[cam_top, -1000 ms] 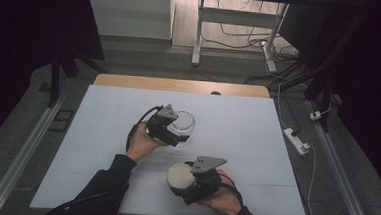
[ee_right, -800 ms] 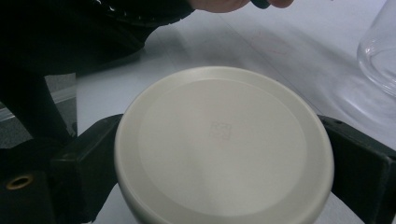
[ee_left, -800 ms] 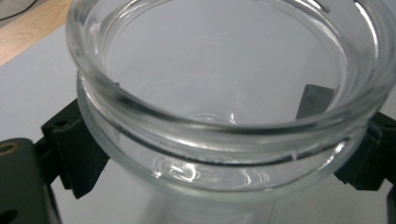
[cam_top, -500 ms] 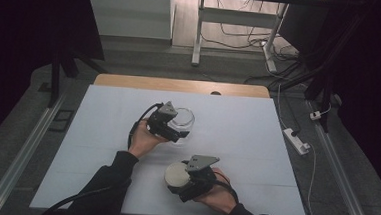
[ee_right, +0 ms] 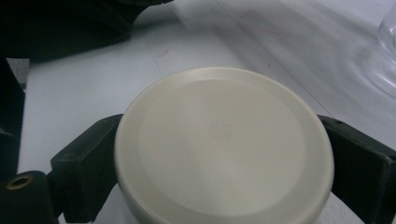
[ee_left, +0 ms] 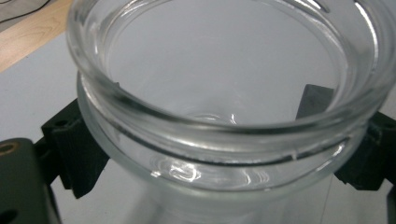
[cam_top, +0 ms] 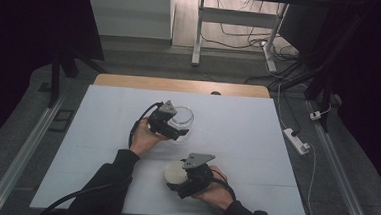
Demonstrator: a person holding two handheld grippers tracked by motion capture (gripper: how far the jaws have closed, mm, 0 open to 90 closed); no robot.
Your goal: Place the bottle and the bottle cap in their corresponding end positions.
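A clear glass jar (cam_top: 182, 117) stands open-mouthed near the middle of the white table (cam_top: 237, 135). My left gripper (cam_top: 175, 127) is shut on the jar, its black jaws pressing either side of the neck below the thick rim (ee_left: 224, 126). A round cream lid (cam_top: 175, 171) sits in front of the jar, nearer the table's front edge. My right gripper (cam_top: 180, 179) is shut on the lid, and the right gripper view has the lid (ee_right: 224, 149) flat-side up between both jaws. The jar's wall (ee_right: 388, 42) appears at that view's right edge.
A wooden strip (cam_top: 180, 85) runs along the table's far edge. A white power strip (cam_top: 295, 140) lies on the floor at the right. A metal frame leg (cam_top: 199, 28) and cables stand beyond the table.
My right gripper with the lid has shifted slightly left and nearer the front edge. The left gripper and jar have stayed in place.
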